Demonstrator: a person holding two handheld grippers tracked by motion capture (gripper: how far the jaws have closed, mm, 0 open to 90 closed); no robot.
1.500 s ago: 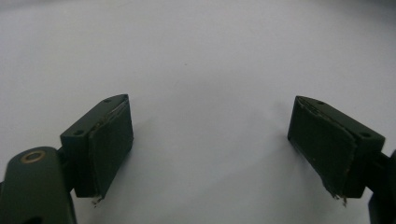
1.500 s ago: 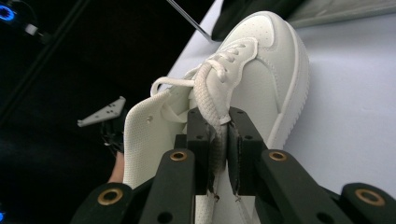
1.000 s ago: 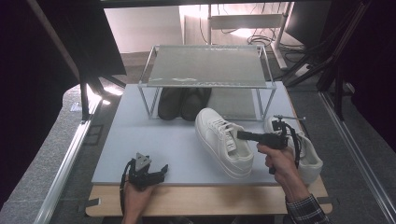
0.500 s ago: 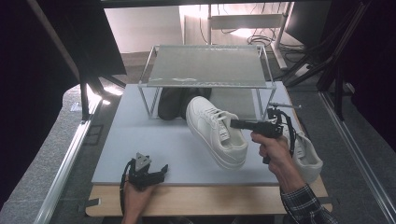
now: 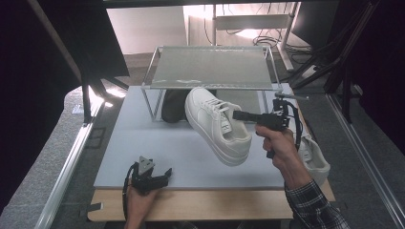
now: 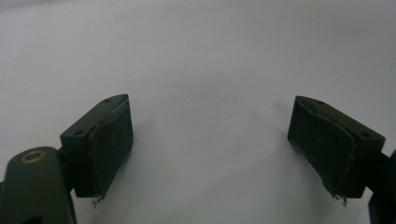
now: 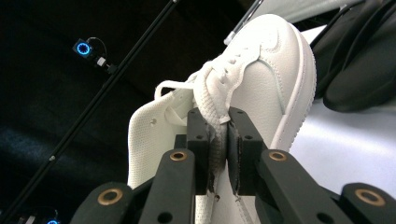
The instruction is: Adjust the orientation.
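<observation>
A white sneaker (image 5: 215, 125) hangs in the air in front of the rack, toe pointing up toward it. My right gripper (image 5: 239, 115) is shut on its tongue; in the right gripper view the pads (image 7: 211, 149) pinch the tongue of the sneaker (image 7: 266, 79) with the laces just above. A second white sneaker (image 5: 316, 160) lies on the mat at the right, partly behind the right hand. Near the mat's front edge my left gripper (image 5: 162, 174) rests low, and in its own view the left gripper (image 6: 210, 144) stands wide open over bare grey mat.
A metal-framed rack (image 5: 210, 67) with a flat top shelf stands at the back of the grey mat (image 5: 143, 143). Black shoes (image 5: 173, 106) sit under it, seen in the right gripper view as dark shoes (image 7: 359, 60). Dark stands and cables surround the table.
My right gripper has lifted the white sneaker off the mat and carried it up and toward the rack. The left gripper has stayed put.
</observation>
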